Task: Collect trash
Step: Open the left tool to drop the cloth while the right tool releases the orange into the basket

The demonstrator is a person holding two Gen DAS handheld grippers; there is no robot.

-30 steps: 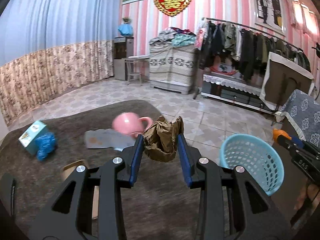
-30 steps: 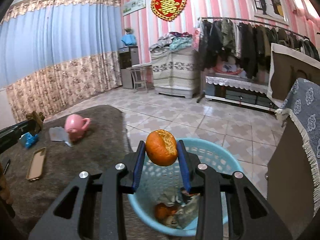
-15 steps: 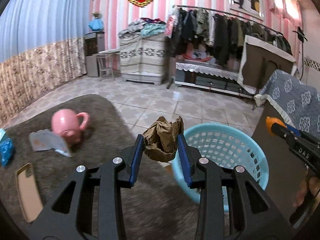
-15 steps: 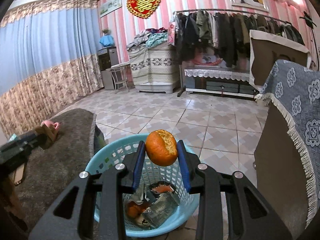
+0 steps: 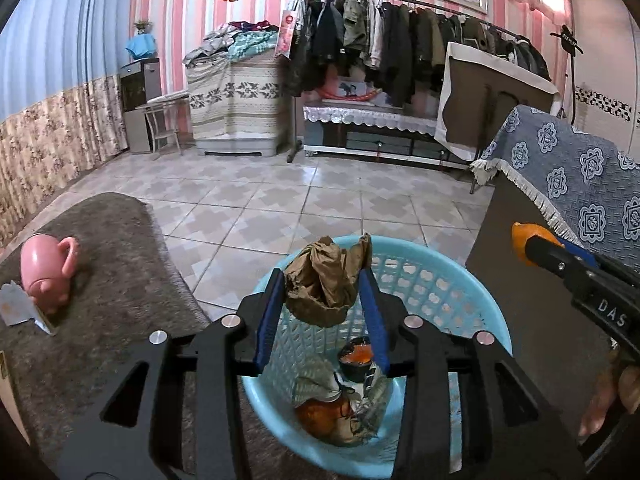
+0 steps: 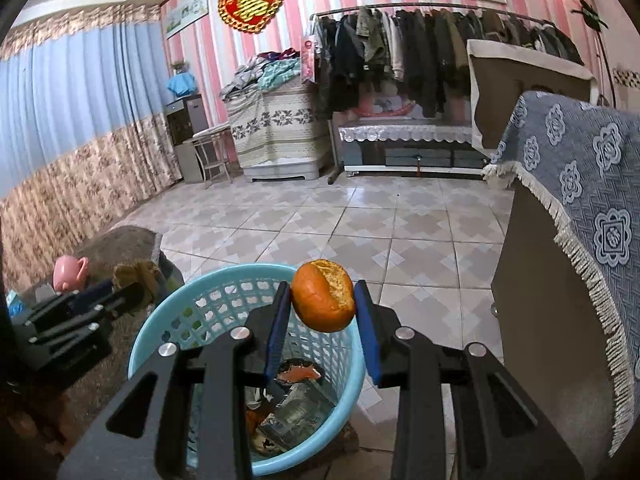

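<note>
Over the blue basket (image 5: 472, 292), the left gripper (image 5: 325, 288) was loosening around brown paper (image 5: 326, 276); the right gripper (image 6: 322, 304) squeezed an orange (image 6: 323, 301), which could bounce off the rim.

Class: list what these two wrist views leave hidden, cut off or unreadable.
- Light blue plastic basket: left view, its contents partly hidden by the opening left tongs and crumpled brown paper.
- Bitten orange fruit: right view, far side unseen.
- Pink ceramic jug: right view, too small for detail.
- Grey card: left view, cut by edge.
</note>
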